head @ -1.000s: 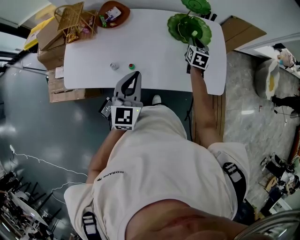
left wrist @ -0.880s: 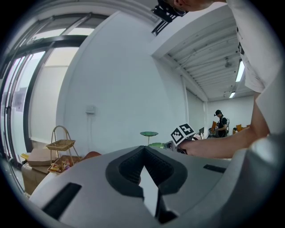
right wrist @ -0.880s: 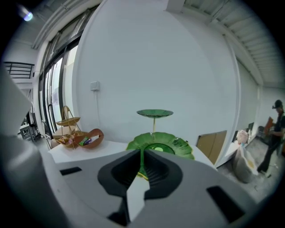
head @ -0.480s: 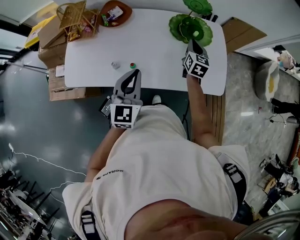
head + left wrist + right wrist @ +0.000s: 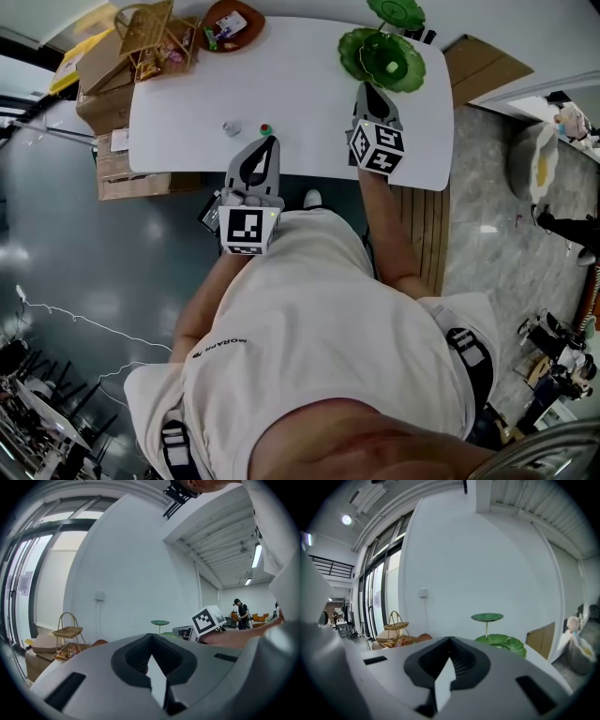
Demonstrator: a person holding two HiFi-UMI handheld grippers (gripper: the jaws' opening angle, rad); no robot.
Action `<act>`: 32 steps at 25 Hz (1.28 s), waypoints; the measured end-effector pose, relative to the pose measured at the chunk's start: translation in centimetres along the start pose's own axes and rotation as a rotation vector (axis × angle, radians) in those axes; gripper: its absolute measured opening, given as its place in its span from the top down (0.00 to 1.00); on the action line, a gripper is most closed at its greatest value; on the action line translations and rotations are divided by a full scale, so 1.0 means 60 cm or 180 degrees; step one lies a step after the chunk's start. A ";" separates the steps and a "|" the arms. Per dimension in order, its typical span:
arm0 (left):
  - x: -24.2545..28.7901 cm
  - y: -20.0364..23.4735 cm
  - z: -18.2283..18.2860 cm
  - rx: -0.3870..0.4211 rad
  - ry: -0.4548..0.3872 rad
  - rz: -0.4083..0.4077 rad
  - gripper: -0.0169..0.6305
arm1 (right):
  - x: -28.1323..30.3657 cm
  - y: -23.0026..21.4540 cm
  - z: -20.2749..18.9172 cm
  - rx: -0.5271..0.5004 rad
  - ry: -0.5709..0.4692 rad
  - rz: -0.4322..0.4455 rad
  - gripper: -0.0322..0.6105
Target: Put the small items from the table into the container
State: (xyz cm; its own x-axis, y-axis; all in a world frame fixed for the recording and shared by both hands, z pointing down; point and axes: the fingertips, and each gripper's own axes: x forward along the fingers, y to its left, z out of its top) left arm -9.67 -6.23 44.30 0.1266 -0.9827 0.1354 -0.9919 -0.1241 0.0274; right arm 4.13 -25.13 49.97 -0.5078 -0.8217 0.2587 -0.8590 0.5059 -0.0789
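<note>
Grey item (image 5: 231, 129) and red-green item (image 5: 266, 129) on desk (image 5: 309, 75): too small to identify. Brown bowl (image 5: 246, 21) contents unreadable. Wicker rack (image 5: 142, 36) goods blurred. Green stand top plate (image 5: 394, 11) cut off by top edge.

Item one: pale grey piece (image 5: 231, 128), small and rounded, lying on the white table (image 5: 309, 94) left of centre in the head view, near the table's lower edge.

Item two: red piece (image 5: 266, 129) with a green part, small, just right of the first and apart from it. We cannot make out the finer shape of either.

Container: green dish (image 5: 361, 52), leaf-shaped, two tiers, upright at the upper right of the frame. The lower tier is wide; the smaller upper tier stands on a thin stem. We note one pale bit (image 5: 390, 67) lying in the lower tier.
</note>
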 end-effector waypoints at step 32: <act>-0.019 0.031 -0.005 -0.0096 -0.0010 0.0238 0.97 | -0.074 0.230 -0.012 -0.0180 -0.0113 0.0985 0.93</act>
State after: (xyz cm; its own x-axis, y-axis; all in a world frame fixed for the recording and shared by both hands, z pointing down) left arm -11.68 -5.31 44.49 0.0522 -0.9895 0.1351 -0.9978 -0.0462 0.0472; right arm -5.39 -14.30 48.41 -0.7474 -0.6346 0.1968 -0.6587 0.7464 -0.0948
